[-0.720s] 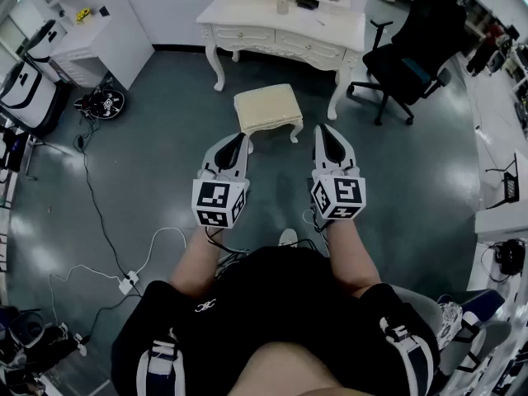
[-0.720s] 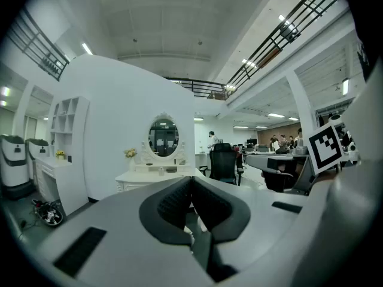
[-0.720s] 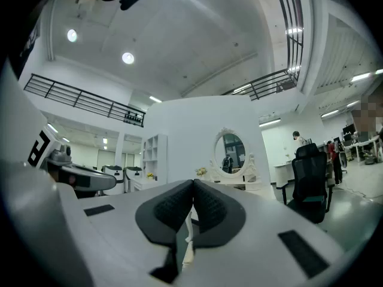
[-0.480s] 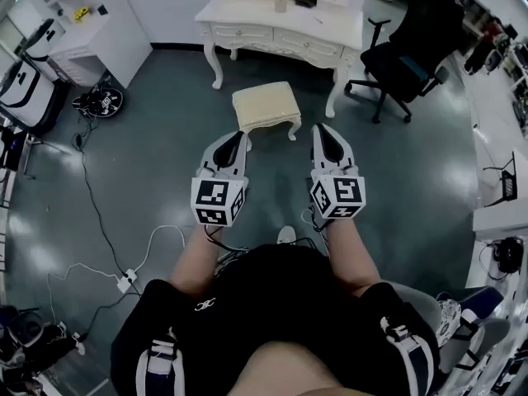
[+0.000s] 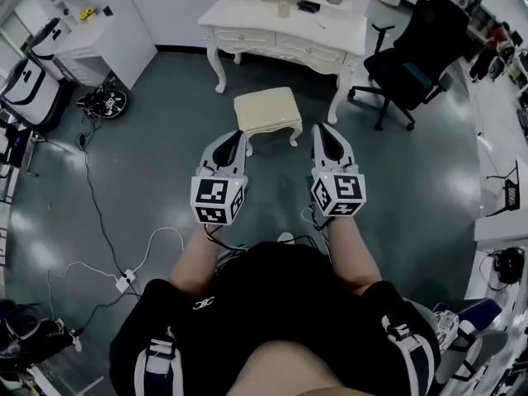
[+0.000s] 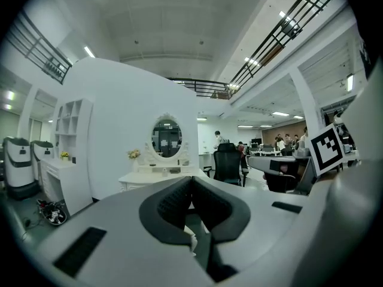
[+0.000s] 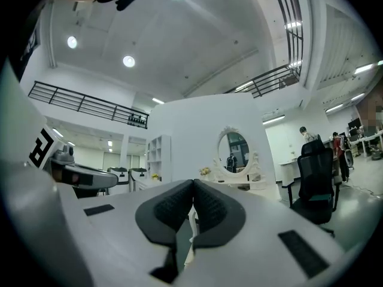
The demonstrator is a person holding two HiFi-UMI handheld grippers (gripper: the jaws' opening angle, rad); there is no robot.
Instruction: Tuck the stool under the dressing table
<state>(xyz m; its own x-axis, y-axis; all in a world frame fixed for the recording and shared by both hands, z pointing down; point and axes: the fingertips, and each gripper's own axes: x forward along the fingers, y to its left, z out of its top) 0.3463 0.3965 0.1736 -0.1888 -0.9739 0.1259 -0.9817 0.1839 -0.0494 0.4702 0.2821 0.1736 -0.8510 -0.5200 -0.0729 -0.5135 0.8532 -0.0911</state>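
Observation:
A cream stool (image 5: 266, 112) with white legs stands on the dark floor in front of the white dressing table (image 5: 285, 30), out from under it. My left gripper (image 5: 240, 138) is held level just short of the stool's near left corner, jaws shut and empty. My right gripper (image 5: 322, 130) hovers to the right of the stool, also shut and empty. In the left gripper view the dressing table with its oval mirror (image 6: 166, 138) lies ahead past the shut left gripper (image 6: 191, 180). The right gripper view shows the same mirror (image 7: 236, 150) ahead of the shut right gripper (image 7: 194, 184).
A black office chair (image 5: 414, 60) stands right of the dressing table. A white shelf unit (image 5: 87, 28) and a black-and-white bag (image 5: 30, 89) are at the left. Cables and a power strip (image 5: 125, 283) trail over the floor at lower left. People stand far off (image 6: 219, 138).
The view has shifted slightly, so the stool and table sit a little lower in the head view. Both grippers keep their place, side by side and shut.

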